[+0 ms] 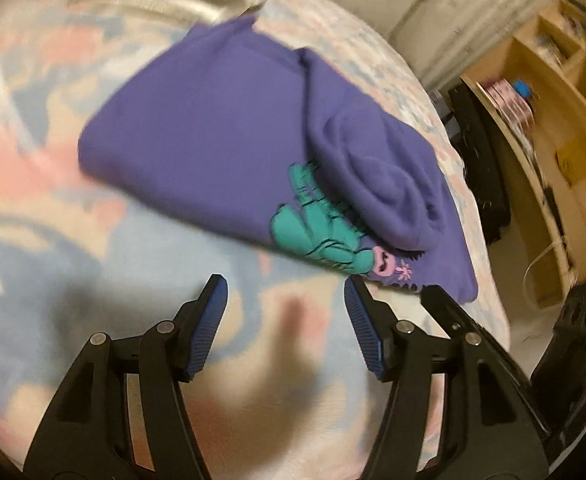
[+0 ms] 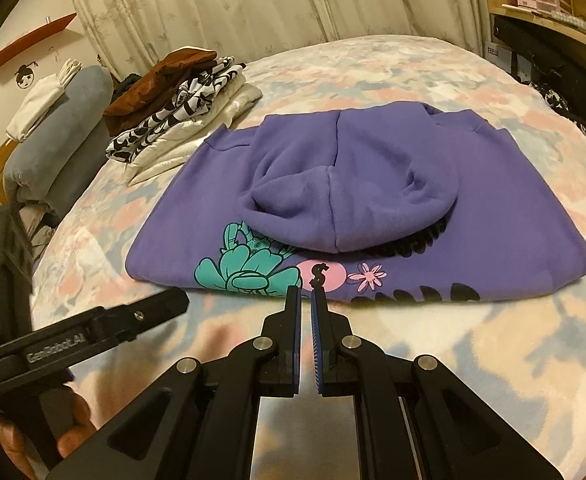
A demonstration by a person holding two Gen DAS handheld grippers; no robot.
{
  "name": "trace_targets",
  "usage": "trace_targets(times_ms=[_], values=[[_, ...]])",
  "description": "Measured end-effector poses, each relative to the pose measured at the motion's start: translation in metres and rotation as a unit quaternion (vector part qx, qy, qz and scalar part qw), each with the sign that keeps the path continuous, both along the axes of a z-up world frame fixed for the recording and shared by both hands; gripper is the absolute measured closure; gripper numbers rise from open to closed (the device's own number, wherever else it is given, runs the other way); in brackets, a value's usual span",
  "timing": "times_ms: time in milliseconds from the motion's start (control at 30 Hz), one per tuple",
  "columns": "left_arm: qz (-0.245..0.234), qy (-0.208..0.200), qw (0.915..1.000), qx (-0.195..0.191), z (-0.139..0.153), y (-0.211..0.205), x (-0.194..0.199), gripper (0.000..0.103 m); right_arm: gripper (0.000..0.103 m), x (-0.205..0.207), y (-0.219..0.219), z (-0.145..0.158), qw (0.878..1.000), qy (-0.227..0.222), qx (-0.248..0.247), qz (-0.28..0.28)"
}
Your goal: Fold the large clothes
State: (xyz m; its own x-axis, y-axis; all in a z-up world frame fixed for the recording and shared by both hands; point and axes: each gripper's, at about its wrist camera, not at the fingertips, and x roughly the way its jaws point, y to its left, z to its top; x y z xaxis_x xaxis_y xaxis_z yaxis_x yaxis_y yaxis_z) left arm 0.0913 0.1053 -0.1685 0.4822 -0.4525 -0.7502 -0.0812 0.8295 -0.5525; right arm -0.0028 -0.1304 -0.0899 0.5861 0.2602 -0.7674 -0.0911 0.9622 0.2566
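Left gripper (image 1: 285, 292) hovers with its jaws spread wide and empty, just short of the folded purple hoodie (image 1: 221, 140) on the floral bedspread (image 1: 53, 260). Right gripper (image 2: 306, 300) shows jaws nearly together, holding nothing, at the hoodie's (image 2: 353, 184) near edge; stacked clothes (image 2: 173, 100) lie beyond.

Your left gripper (image 1: 285, 292) hangs with its jaws spread wide, gripping nothing. Your right gripper (image 2: 306, 294) has its jaws nearly together, a thin gap between the pads, nothing held.
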Motion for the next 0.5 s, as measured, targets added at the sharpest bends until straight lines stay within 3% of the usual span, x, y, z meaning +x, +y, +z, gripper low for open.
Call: trace_targets(times_ms=[100,233,500], values=[[0.021,0.016,0.9992,-0.03,-0.018,0.008,0.004,0.045,0.098,0.005,0.001,-0.004,1.0,-0.002,-0.001,0.006],[0.052,0.004,0.997,-0.058,-0.027,0.02,0.012,0.045,0.098,0.009,0.005,-0.009,1.0,-0.003,-0.004,0.013],[0.105,-0.003,0.9925,-0.064,-0.043,0.04,0.053,0.045,0.098,0.026,0.008,-0.015,1.0,-0.011,0.004,0.026]])
